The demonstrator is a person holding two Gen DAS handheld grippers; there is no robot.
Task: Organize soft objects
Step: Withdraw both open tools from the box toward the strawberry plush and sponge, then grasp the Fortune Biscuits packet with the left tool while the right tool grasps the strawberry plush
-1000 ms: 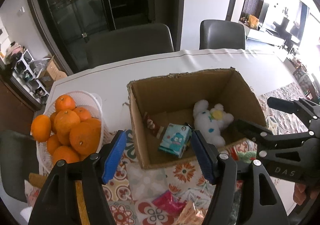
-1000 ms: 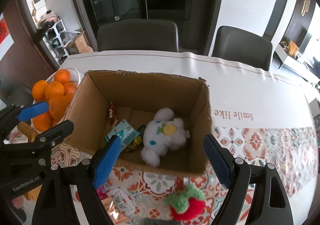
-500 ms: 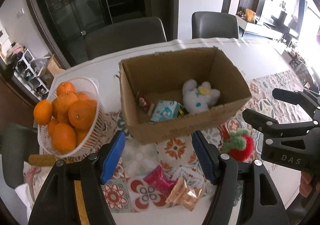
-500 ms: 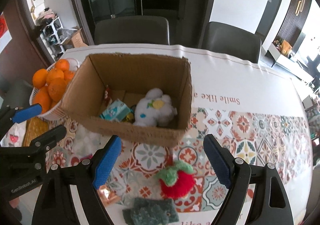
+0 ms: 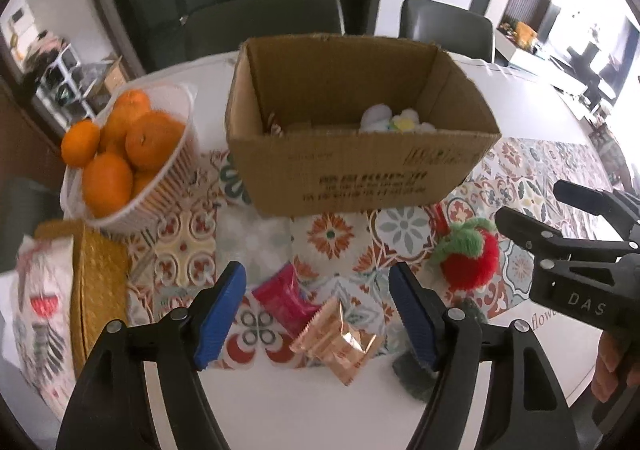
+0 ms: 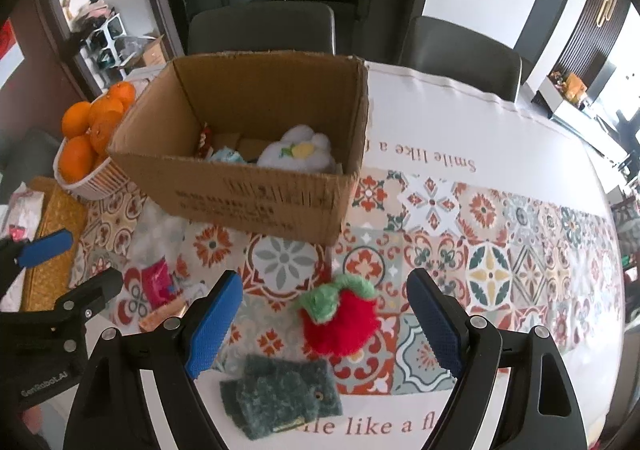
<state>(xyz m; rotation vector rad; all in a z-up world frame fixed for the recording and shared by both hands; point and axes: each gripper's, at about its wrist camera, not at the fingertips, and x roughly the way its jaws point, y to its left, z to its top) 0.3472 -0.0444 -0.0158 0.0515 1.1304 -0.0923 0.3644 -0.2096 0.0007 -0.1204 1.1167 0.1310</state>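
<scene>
A cardboard box (image 5: 360,186) (image 6: 256,202) stands on the patterned cloth, holding a white plush (image 6: 300,150) (image 5: 394,118) and a small teal pack (image 6: 226,155). In front of it lie a red strawberry plush (image 6: 342,324) (image 5: 470,260), a dark green fuzzy cloth (image 6: 280,394) (image 5: 416,374), a pink packet (image 5: 284,300) (image 6: 156,280) and a rose-gold packet (image 5: 338,342). My left gripper (image 5: 320,314) hovers over the two packets, its jaws opening, nothing between them. My right gripper (image 6: 326,324) is open above the strawberry and the green cloth, touching neither.
A white basket of oranges (image 5: 120,154) (image 6: 90,138) stands left of the box. A gold woven mat (image 5: 98,290) and a printed bag (image 5: 40,314) lie at the left edge. Two grey chairs (image 6: 260,30) stand behind the table. A hand (image 5: 616,362) holds the right gripper.
Both grippers have pulled back from over the box toward the near table edge and sunk lower. The packets, strawberry and green cloth have come into view. The left jaws stand slightly wider.
</scene>
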